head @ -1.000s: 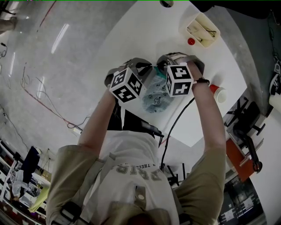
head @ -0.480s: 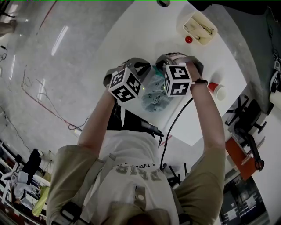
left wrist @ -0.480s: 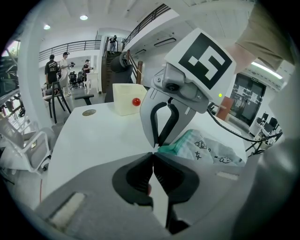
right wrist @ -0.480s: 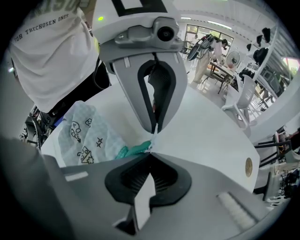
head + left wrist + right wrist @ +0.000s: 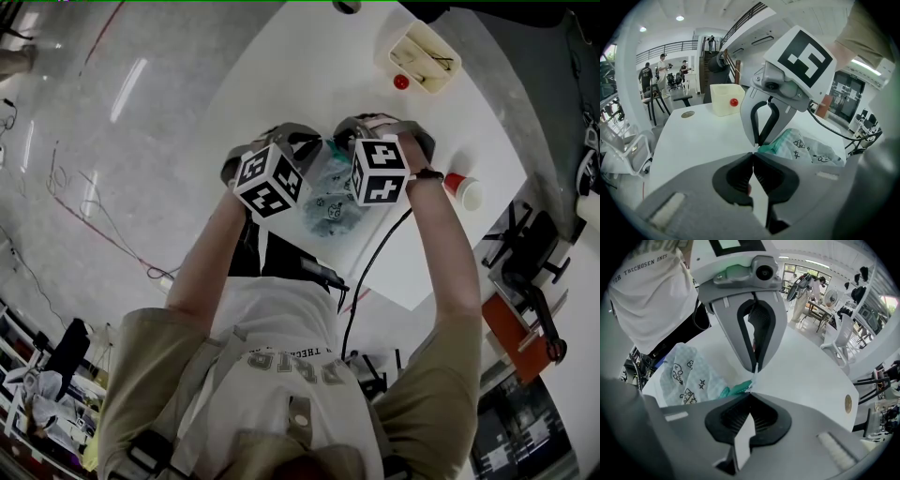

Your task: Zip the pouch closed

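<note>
A see-through pouch [image 5: 330, 204] with small printed figures and a green zip edge [image 5: 777, 144] lies on the white table [image 5: 281, 66]. Both grippers meet at its far zip end, tip to tip. My left gripper [image 5: 753, 153] is shut, with the green zip end right at its tips; the right gripper view shows its fingertips [image 5: 755, 367] pinching a small white tab. My right gripper [image 5: 750, 393] is shut too, on the green zip end [image 5: 737, 390]. From the head view the marker cubes hide both jaw tips.
A cream box [image 5: 427, 58] stands at the table's far side with a red ball [image 5: 401, 82] beside it. A red and white cup [image 5: 464, 192] sits near the right edge. A black cable [image 5: 375, 262] hangs off the near edge. A small round disc [image 5: 848, 403] lies on the table.
</note>
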`<state>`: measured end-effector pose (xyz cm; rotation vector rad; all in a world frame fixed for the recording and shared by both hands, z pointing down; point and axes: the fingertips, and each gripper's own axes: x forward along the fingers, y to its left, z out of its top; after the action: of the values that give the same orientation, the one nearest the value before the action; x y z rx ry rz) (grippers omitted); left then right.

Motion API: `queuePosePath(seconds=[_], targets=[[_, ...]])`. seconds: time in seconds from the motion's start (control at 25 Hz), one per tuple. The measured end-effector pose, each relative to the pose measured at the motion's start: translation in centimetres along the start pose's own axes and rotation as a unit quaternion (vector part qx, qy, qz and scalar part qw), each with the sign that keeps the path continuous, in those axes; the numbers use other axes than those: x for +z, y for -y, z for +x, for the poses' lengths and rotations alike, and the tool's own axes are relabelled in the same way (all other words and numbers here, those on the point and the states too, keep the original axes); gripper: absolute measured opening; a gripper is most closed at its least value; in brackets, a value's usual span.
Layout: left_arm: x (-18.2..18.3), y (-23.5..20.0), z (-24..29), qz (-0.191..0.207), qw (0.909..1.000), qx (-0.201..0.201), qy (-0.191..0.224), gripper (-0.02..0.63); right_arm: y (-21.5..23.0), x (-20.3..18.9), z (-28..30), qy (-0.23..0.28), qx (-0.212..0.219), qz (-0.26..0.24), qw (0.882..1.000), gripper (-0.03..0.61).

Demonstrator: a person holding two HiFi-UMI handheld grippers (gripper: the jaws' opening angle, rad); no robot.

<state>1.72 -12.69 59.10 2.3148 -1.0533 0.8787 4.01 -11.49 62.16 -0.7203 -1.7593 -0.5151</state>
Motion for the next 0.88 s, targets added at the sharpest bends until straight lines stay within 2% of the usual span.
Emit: queuePosePath(seconds=[0.88], targets=[[-0.48,0.22,0.13,-0.007,1.0000,-0.003,-0.002,0.014,-0.61,-0.39,0.02,-0.009,0.002,0.010,1.000,0.000]])
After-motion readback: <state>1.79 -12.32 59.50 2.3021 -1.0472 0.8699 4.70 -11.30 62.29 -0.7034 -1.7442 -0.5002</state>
